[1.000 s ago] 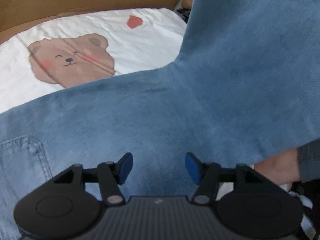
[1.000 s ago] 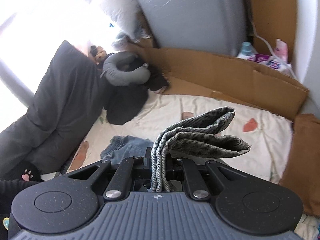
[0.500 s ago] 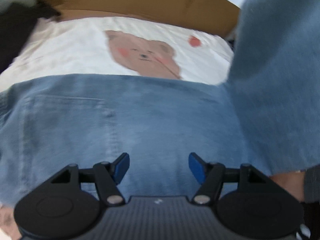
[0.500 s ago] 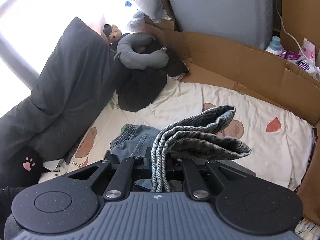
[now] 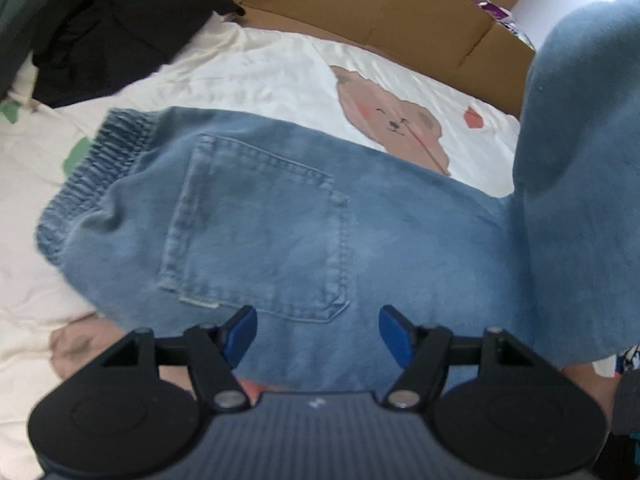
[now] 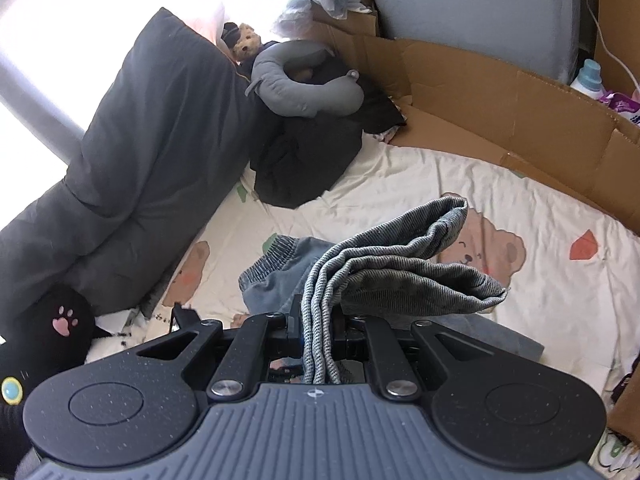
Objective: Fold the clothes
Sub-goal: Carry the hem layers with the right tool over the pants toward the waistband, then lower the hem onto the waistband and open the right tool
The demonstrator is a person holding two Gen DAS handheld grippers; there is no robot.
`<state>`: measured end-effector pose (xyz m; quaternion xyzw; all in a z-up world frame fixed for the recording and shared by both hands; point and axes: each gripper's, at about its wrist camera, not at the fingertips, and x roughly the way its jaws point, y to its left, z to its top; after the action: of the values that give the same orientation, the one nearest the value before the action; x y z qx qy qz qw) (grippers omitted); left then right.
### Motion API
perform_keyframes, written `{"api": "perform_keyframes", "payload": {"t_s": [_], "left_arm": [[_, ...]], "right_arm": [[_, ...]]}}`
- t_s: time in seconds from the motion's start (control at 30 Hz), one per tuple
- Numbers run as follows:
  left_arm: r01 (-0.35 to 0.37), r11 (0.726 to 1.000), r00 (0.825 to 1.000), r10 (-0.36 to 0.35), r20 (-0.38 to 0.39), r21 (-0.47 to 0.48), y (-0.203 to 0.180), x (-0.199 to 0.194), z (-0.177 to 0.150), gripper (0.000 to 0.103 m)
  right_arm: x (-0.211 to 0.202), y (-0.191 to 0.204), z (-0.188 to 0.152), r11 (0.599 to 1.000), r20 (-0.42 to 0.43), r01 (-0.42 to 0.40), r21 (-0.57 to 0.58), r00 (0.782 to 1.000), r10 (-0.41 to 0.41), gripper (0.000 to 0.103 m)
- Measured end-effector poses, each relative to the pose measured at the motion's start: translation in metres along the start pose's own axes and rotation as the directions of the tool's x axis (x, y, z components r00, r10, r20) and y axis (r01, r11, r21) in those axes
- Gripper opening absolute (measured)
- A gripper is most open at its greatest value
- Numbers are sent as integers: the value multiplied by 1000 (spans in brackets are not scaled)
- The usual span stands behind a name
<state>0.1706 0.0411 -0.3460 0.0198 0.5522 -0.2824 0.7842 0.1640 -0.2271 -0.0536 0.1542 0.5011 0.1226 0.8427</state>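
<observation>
Blue jeans (image 5: 260, 220) lie on the bear-print sheet (image 5: 260, 64), back pocket up, with the elastic waistband (image 5: 92, 168) at the left. One leg (image 5: 580, 160) rises off the bed along the right of the left wrist view. My left gripper (image 5: 318, 328) hovers open just above the seat of the jeans below the pocket, with nothing between its blue pads. My right gripper (image 6: 318, 320) is shut on the bunched end of that leg (image 6: 400, 268), which looks grey and ribbed here. The waistband (image 6: 272, 264) shows beyond it.
A cardboard wall (image 5: 380, 4) borders the far side of the bed. A heap of black clothes (image 5: 112, 28) and a grey neck pillow (image 6: 304, 84) lie in the far-left corner. A dark grey cushion (image 6: 140, 140) runs along the left. A bottle (image 6: 588, 76) stands behind the cardboard.
The left gripper has swept along the jeans from the leg to the pocket and waistband, rolling as it went. The right gripper has sunk toward the bed, still holding the leg end.
</observation>
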Motion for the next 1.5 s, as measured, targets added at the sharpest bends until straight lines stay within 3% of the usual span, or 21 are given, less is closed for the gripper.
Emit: {"api": "perform_keyframes", "payload": {"t_s": [0.37, 0.87, 1.13, 1.33, 1.5], "left_arm": [[-40, 997, 995, 45, 84, -62, 8, -57, 6, 73], [-80, 980, 987, 103, 121, -179, 35, -108, -17, 73], [-113, 965, 983, 143, 114, -235, 61, -122, -37, 73], [-116, 953, 982, 152, 112, -279, 82, -115, -45, 73], [-101, 941, 981, 147, 123, -322, 97, -104, -49, 73]], "right_arm": [[46, 5, 2, 999, -88, 34, -1, 996, -34, 9], [112, 14, 12, 989, -102, 119, 88, 989, -110, 9], [162, 32, 9, 990, -138, 97, 105, 987, -82, 9], [203, 24, -3, 978, -161, 55, 202, 987, -22, 9], [246, 28, -10, 982, -201, 45, 184, 980, -7, 9]]}}
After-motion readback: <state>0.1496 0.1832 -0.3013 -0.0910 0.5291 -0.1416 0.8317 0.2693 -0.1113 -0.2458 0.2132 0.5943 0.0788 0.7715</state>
